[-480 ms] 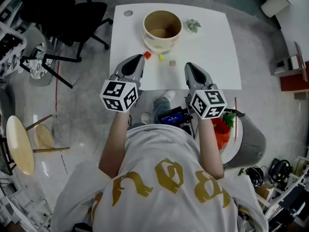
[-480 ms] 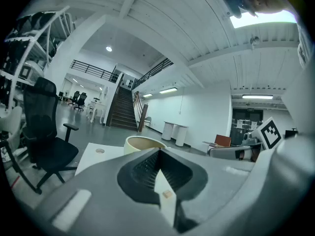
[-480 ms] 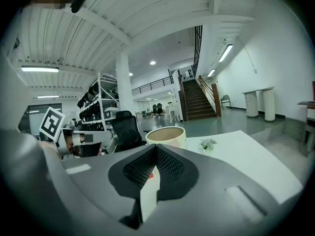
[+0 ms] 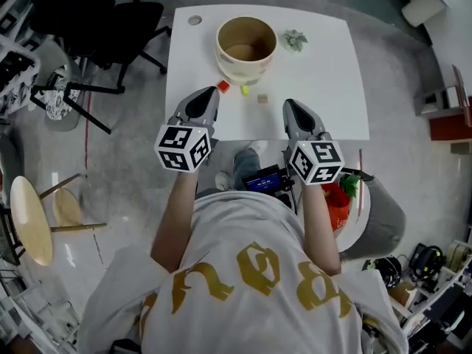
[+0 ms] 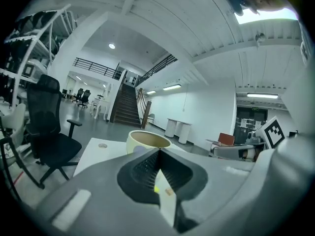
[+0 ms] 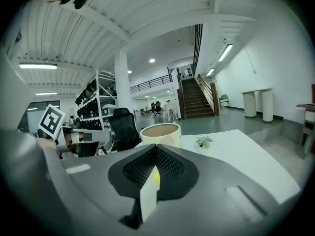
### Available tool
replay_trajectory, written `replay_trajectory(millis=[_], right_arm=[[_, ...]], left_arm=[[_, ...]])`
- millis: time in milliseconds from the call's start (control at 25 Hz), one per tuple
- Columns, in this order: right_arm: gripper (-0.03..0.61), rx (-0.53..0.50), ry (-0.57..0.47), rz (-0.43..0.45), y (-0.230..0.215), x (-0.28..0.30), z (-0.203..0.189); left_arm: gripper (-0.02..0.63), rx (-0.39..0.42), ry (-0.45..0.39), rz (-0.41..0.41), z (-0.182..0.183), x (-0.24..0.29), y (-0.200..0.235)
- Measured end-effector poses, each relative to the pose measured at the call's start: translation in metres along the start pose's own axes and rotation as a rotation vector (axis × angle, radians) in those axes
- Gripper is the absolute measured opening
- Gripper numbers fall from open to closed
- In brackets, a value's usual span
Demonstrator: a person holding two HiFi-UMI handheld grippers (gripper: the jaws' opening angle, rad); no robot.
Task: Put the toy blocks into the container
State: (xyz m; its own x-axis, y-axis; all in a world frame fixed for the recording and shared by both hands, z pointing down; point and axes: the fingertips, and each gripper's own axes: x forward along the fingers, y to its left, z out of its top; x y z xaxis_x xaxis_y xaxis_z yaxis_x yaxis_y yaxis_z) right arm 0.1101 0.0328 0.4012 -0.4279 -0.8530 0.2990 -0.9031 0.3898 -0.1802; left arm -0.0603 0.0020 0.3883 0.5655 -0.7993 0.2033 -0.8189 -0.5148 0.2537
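Red block point(image 4: 223, 86), yellow block point(image 4: 245, 89) and tan block point(image 4: 261, 99) lie just before the cream container point(image 4: 240, 69), none inside. Left gripper point(image 4: 209, 91) and right gripper point(image 4: 290, 104) hang farther from the container, jaws together and empty. Arriving shut could shove a block away.
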Motion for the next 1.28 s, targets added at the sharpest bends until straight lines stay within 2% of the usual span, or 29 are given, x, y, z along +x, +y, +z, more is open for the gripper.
replay_trajectory(millis=[40, 160, 320, 760, 1000, 1280], right_arm=[[0.014, -0.005, 0.009, -0.003, -0.001, 0.001, -0.002], [0.096, -0.005, 0.042, -0.008, -0.003, 0.004, -0.011], [0.132, 0.002, 0.078, -0.019, -0.010, 0.008, -0.021], [0.140, 0.003, 0.188, -0.027, -0.020, 0.034, -0.059], [0.143, -0.034, 0.278, -0.047, -0.028, 0.048, -0.083], [0.144, -0.032, 0.339, -0.045, -0.036, 0.069, -0.100]], left_arm=[[0.002, -0.007, 0.002, 0.003, -0.001, 0.001, 0.002], [0.002, -0.011, 0.018, 0.009, -0.007, 0.004, 0.004], [0.000, 0.004, 0.086, 0.008, -0.026, 0.014, 0.004], [0.000, 0.002, 0.185, 0.008, -0.068, 0.033, 0.012], [0.000, 0.026, 0.226, -0.015, -0.087, 0.044, 0.014], [0.000, 0.041, 0.276, 0.006, -0.109, 0.059, 0.027]])
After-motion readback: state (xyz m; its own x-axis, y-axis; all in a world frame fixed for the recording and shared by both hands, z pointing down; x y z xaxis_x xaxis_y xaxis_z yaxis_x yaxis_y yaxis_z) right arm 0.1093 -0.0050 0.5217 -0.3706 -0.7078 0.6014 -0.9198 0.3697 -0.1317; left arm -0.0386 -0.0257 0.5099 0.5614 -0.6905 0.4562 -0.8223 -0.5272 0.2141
